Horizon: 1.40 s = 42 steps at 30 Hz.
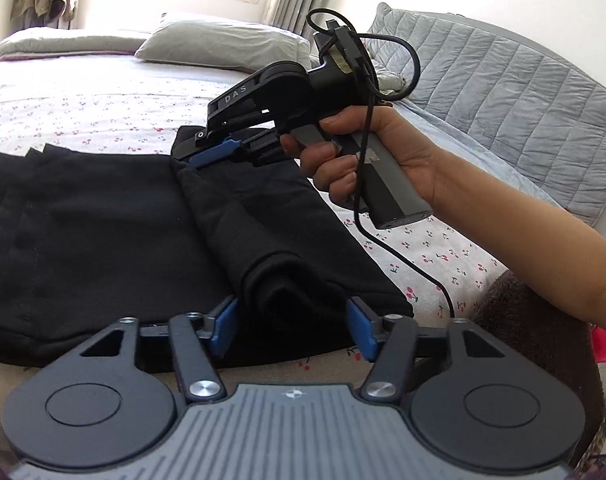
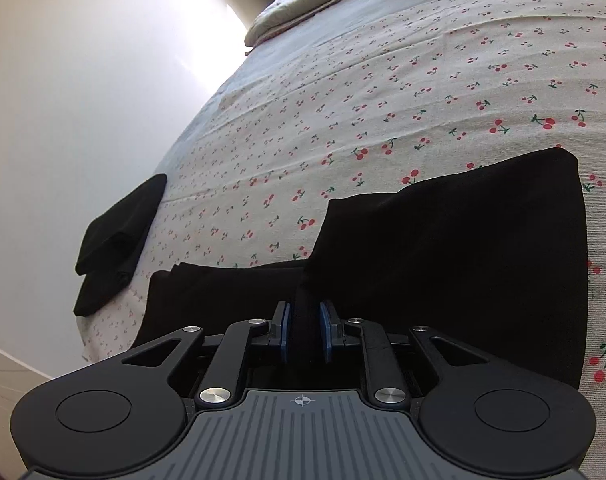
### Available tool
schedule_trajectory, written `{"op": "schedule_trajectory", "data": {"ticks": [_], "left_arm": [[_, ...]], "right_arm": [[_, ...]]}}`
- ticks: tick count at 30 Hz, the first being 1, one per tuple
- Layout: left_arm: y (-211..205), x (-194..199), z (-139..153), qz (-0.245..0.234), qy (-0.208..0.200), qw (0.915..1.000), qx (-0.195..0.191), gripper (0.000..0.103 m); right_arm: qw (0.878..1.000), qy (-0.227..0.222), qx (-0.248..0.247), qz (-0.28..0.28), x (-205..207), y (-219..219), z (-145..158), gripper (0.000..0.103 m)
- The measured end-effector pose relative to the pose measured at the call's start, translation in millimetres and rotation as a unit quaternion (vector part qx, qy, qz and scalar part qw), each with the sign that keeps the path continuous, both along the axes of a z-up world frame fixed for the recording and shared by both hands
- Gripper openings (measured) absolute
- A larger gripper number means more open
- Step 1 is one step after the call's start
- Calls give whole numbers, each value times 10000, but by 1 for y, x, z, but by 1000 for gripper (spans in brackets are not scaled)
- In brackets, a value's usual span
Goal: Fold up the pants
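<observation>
I am seeing the black pants running off the left edge of my left wrist view, with their near hem hiding behind the left gripper. In my right wrist view, dark fabric is filling the gap in the right gripper, and I cannot tell whether the pads are pressing it. The second folded black garment is showing too dark for me to name.

Only readable bit I can spot is "DAS" in pale letters on the curved black plastic arm of the right hand-held gripper. Nothing else legible.
</observation>
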<state>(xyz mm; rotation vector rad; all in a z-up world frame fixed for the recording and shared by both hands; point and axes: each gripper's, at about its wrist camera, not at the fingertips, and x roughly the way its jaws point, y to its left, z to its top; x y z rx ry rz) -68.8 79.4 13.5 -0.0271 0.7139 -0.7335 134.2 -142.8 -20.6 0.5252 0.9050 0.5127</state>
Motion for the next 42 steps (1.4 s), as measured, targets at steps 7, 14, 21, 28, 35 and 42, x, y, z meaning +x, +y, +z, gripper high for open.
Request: {"op": "schedule_trajectory", "data": {"ticks": [7,14,21,28,35,42], "left_arm": [[18,24,23,127,-200,9994,-241,91],[14,99,5,693,995,9915,-461,89],[7,143,-17,940,1491,9819,-691,80],[-4,162,-26,614,1475,9832,-885,54],[4,163,-18,771,1514,9810,-934,5],[42,158,17,1015,1114,9877,-406,5]], "right_arm": [[9995,-282,-146,-14,-28,-20,21,64],[9971,-419,-638,-35,-55,-36,29,77],[9953,-504,-826,-33,-80,-54,32,81],[9941,-604,-895,-134,-99,-62,22,81],[9938,-591,-938,-96,-112,-61,11,81],[9935,-496,-1026,-31,-113,-55,3,81]]}}
